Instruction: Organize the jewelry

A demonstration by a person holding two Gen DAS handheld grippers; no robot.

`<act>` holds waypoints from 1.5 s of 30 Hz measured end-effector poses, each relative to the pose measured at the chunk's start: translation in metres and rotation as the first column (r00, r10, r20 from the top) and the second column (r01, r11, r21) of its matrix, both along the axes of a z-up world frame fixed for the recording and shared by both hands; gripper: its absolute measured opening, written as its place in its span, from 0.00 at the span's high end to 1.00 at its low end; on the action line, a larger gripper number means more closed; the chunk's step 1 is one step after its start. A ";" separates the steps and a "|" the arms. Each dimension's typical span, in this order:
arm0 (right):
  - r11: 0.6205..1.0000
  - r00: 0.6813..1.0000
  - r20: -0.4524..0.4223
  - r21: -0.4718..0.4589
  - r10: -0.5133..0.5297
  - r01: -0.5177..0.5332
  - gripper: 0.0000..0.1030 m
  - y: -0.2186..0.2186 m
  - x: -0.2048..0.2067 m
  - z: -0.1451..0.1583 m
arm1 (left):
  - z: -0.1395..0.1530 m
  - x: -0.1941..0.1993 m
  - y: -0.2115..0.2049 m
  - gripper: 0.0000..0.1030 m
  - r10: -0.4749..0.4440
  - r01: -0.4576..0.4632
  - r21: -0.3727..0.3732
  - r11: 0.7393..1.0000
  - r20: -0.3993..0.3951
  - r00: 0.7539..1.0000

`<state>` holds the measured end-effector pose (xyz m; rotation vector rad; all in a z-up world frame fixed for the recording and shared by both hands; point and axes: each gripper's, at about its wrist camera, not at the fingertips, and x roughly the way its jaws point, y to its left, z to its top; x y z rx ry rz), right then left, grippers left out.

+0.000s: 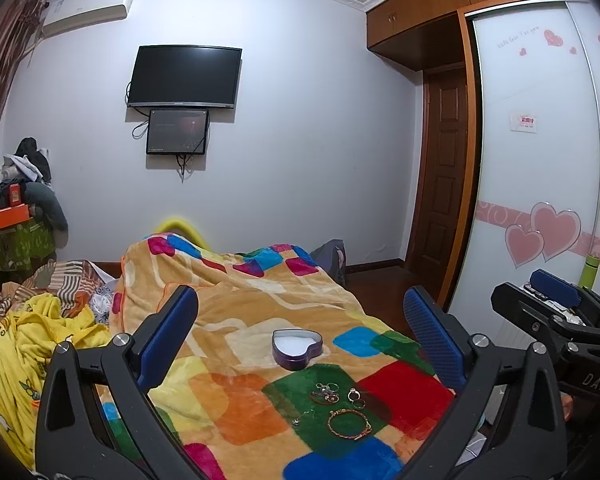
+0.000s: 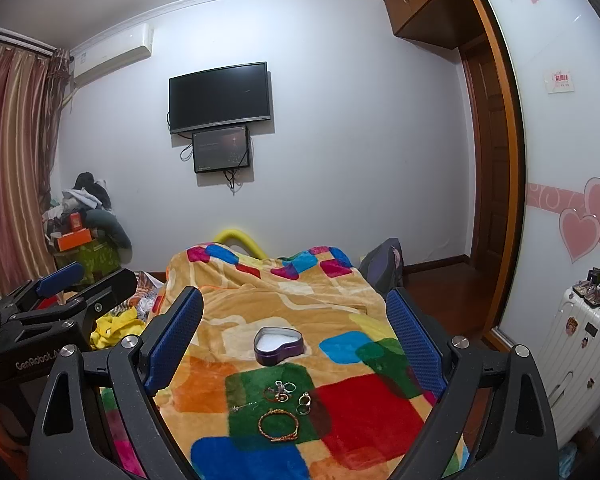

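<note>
An open purple heart-shaped box (image 1: 297, 348) (image 2: 278, 345) with a white lining sits on the colourful blanket (image 1: 244, 404) (image 2: 364, 404). In front of it, on a green patch, lie a braided red-gold bracelet (image 1: 349, 424) (image 2: 279, 425), a cluster of rings and earrings (image 1: 325, 393) (image 2: 281, 390), two rings (image 1: 355, 398) (image 2: 304, 403) and a small silver earring (image 1: 302, 418) (image 2: 242, 407). My left gripper (image 1: 300, 328) is open and empty, above and behind the jewelry. My right gripper (image 2: 296, 320) is open and empty, likewise held above it.
The blanket covers a bed, with a yellow quilt (image 1: 32, 344) heaped at its left. The right gripper's body (image 1: 556, 320) shows at the left view's right edge; the left gripper's body (image 2: 52, 304) shows at the right view's left edge. A white suitcase (image 2: 572, 332) stands right.
</note>
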<state>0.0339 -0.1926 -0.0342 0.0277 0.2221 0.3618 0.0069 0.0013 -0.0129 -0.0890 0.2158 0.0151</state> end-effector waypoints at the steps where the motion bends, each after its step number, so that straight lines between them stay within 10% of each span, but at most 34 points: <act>1: 1.000 1.000 0.000 0.000 0.000 0.000 0.11 0.000 0.000 0.000 | 0.000 0.000 0.000 0.00 -0.001 0.001 0.000 1.000 0.000 1.000; 27: 1.000 1.000 -0.010 -0.001 0.001 -0.001 0.11 -0.001 0.001 -0.003 | -0.004 0.007 0.001 0.00 0.003 -0.004 -0.006 1.000 -0.020 1.000; 45: 0.997 0.969 -0.243 -0.075 -0.037 0.020 0.11 0.005 0.052 -0.047 | -0.082 0.085 0.027 0.00 0.042 -0.049 -0.016 0.999 -0.301 0.953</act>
